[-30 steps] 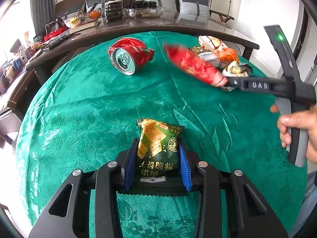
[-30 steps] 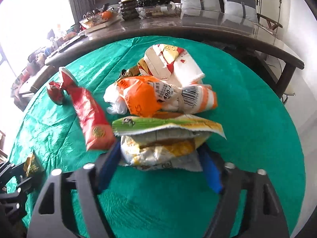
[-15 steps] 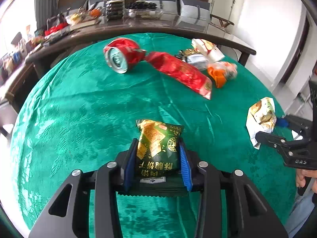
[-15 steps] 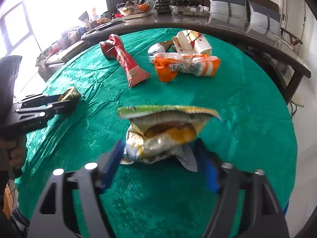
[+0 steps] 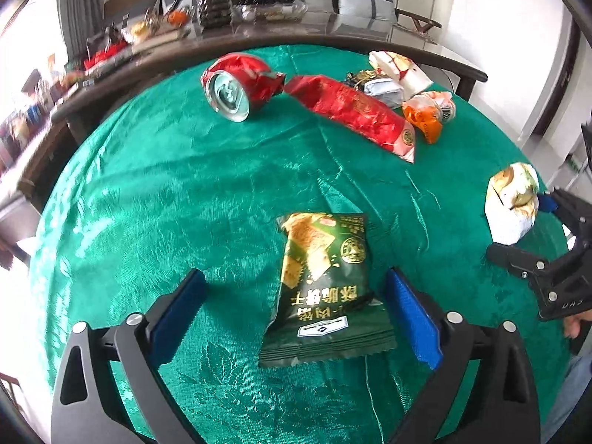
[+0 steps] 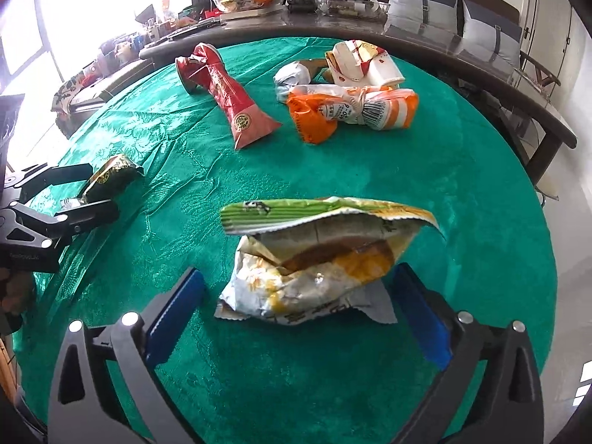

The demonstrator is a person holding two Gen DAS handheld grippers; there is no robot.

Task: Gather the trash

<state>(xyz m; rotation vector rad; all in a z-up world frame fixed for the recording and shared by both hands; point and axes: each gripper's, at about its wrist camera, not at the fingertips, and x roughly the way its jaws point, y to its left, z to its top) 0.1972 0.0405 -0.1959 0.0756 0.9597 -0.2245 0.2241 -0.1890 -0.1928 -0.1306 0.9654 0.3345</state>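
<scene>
left view: crushed can (image 5: 236, 87) | right view: can hidden behind red wrapper (image 6: 229, 98)

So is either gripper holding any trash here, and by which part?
Nothing is held. Left gripper straddles the green snack packet, right gripper the torn yellow bag; both have just opened.

Glossy patterned green tablecloth (image 5: 155, 192); crinkled shiny plastic on green biscuit packet (image 5: 325, 281); dented metal red can (image 5: 236, 87); torn wrapper (image 6: 318, 262), possibly foil-lined; polished dark wooden table (image 6: 481, 70).
</scene>
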